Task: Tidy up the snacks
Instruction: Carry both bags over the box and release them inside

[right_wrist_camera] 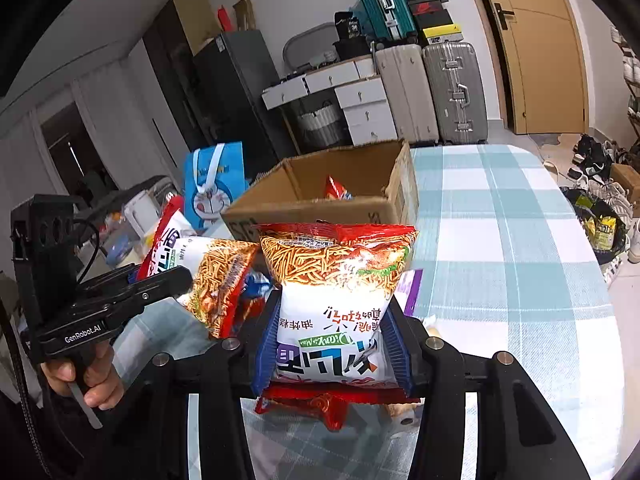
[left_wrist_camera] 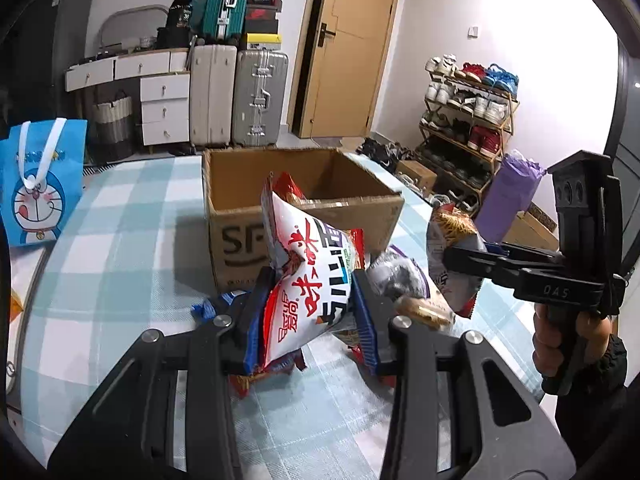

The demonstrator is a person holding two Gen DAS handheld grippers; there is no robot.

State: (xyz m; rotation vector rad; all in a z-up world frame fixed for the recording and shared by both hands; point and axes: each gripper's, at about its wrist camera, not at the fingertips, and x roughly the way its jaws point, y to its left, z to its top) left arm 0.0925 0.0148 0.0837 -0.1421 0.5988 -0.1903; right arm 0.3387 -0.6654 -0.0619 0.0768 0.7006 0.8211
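My left gripper (left_wrist_camera: 312,284) is shut on a white and red noodle snack bag (left_wrist_camera: 312,264), which it holds off the plaid tablecloth (left_wrist_camera: 120,240). The open cardboard box (left_wrist_camera: 240,236) stands just behind it. In the right wrist view my right gripper (right_wrist_camera: 335,304) is shut on a second noodle bag (right_wrist_camera: 336,280), in front of the box (right_wrist_camera: 320,208). A red packet (right_wrist_camera: 336,190) lies inside the box. Each gripper also shows in the other's view, the right gripper (left_wrist_camera: 452,254) at the right and the left gripper (right_wrist_camera: 180,276) at the left. Both bags hang level with the box's front wall.
Loose snacks lie under the grippers: a grey-purple packet (left_wrist_camera: 396,280), a biscuit pack (left_wrist_camera: 424,312) and a blue packet (left_wrist_camera: 216,304). A blue cartoon gift bag (left_wrist_camera: 40,180) stands at the table's left edge. Suitcases (left_wrist_camera: 260,100) and a shoe rack (left_wrist_camera: 468,120) are beyond the table.
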